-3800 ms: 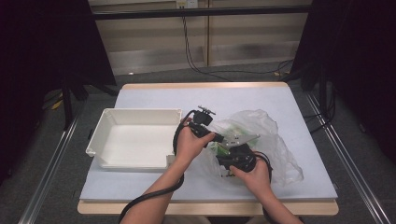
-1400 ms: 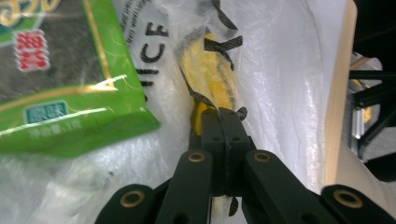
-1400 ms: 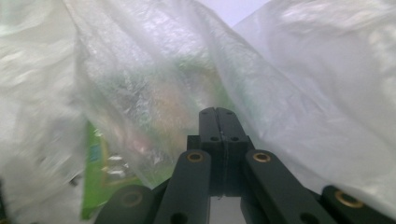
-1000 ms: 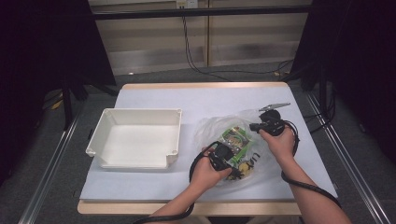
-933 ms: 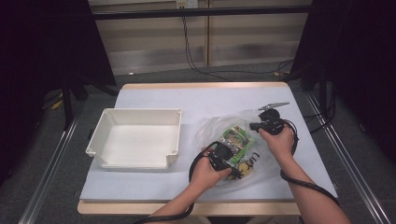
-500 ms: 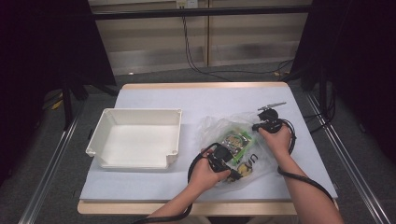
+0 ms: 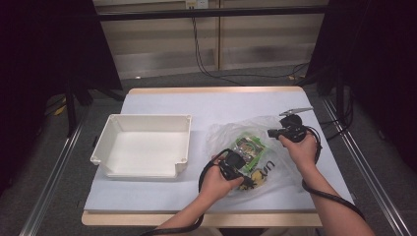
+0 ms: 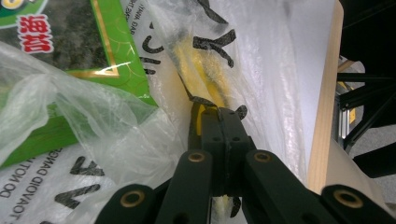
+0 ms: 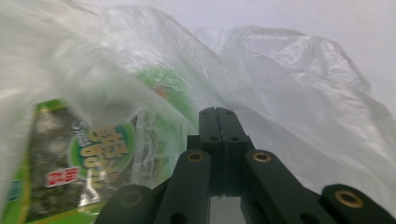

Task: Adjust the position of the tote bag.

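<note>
Your left gripper [image 8: 219, 114] is clamped on the plastic bag [image 7: 255, 150] near the table's [image 7: 162, 194] front edge, pinning it. Your right gripper [image 9: 218, 114], jaws closed, apparently pinches film at the far side, exposing the green packet [image 7: 248, 147].

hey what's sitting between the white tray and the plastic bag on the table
Nothing: in the high view, the stretch of table cover between the white tray and the plastic bag is bare.
</note>
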A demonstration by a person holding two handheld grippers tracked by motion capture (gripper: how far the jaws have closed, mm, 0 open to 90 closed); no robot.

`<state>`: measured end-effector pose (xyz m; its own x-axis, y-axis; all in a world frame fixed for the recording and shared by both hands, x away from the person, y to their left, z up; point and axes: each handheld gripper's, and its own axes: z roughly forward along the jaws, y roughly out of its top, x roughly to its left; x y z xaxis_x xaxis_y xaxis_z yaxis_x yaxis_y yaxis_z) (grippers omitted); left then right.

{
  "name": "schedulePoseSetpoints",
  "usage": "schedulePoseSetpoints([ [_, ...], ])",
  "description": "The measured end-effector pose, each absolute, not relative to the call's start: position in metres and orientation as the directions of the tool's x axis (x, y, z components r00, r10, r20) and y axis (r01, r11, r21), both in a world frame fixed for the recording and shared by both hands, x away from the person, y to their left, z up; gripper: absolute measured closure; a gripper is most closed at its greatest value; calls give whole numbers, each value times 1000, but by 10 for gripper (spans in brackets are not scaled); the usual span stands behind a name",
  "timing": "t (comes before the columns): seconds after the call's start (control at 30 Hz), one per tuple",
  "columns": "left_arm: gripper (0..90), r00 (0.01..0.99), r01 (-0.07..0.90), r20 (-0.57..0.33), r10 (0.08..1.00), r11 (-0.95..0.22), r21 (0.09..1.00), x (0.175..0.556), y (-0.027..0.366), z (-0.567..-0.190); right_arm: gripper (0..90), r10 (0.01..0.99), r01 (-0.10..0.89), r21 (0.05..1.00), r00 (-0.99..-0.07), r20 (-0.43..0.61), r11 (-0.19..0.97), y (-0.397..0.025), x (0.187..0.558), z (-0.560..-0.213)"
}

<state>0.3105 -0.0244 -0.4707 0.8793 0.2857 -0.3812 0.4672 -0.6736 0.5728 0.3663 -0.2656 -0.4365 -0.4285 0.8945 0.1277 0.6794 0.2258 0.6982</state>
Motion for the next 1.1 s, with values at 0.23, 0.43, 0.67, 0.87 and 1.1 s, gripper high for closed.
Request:
schedulePoseSetpoints([
  [0.23, 900, 871, 485, -390, 298, -652, 583, 311, -24, -472, 900, 873, 654, 716, -470, 134, 242, -262, 345, -420],
  [0.43, 900, 878, 473, -375, 296, -654, 591, 313, -24, -472, 900, 845, 635, 725, -516, 142, 266, -251, 328, -415],
  [0.67, 900, 880, 473, -363, 307, -638, 607, 313, -24, -471, 900, 797, 628, 717, -579, 171, 302, -227, 316, -416],
  [0.87, 900, 875, 481, -376, 306, -636, 603, 311, -24, -472, 900, 803, 641, 687, -579, 139, 342, -217, 319, -435],
  [1.1, 900, 882, 465, -379, 282, -654, 596, 308, -26, -473, 900, 865, 675, 671, -492, 98, 307, -240, 339, -448],
])
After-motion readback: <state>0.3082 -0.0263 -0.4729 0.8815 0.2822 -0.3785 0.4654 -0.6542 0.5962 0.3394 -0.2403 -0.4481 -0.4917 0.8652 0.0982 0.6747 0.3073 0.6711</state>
